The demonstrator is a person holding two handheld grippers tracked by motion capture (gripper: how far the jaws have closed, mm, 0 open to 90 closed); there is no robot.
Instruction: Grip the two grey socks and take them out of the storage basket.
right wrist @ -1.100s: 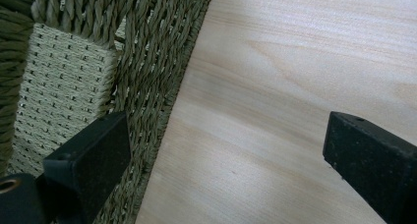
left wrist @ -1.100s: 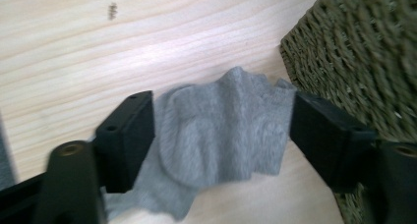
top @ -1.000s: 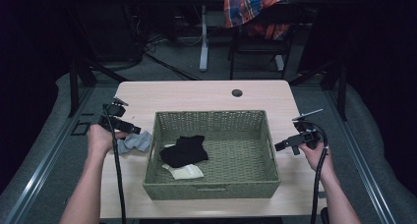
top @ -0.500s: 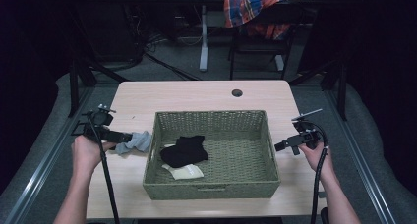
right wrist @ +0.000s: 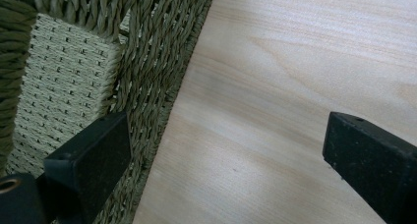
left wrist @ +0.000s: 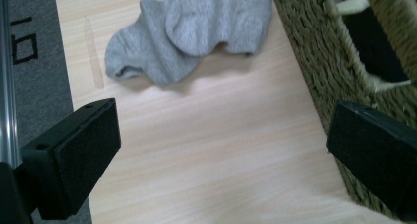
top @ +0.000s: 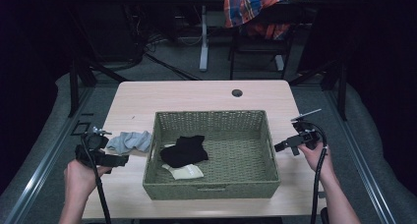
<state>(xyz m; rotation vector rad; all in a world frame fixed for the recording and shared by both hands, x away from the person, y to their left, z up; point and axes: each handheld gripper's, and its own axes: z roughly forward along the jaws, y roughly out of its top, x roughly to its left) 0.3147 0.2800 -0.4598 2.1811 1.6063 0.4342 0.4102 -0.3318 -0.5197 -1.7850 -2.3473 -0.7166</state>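
A crumpled grey sock (top: 129, 141) (left wrist: 189, 35) lies on the wooden table (top: 196, 94), just left of the green woven basket (top: 211, 118). My left gripper (top: 122, 160) (left wrist: 223, 155) hovers a short way back from the sock toward the table's left front. It is open; its jaws have just been opening, with bare wood between them. Inside the basket lie a black sock (top: 184, 150) and a cream sock (top: 187, 172). My right gripper (top: 281, 146) (right wrist: 226, 160) is open beside the basket's right wall (right wrist: 147, 62), holding nothing.
A round black grommet (top: 237, 93) sits near the table's far edge. Behind the table stands a chair draped with a plaid cloth (top: 248, 10). In the left gripper view, grey floor and a metal rail (left wrist: 7, 86) border the table's left edge.
The left gripper let go of the grey sock and drew back left and toward the person. The sock now lies loose on the table. The right gripper stayed put.
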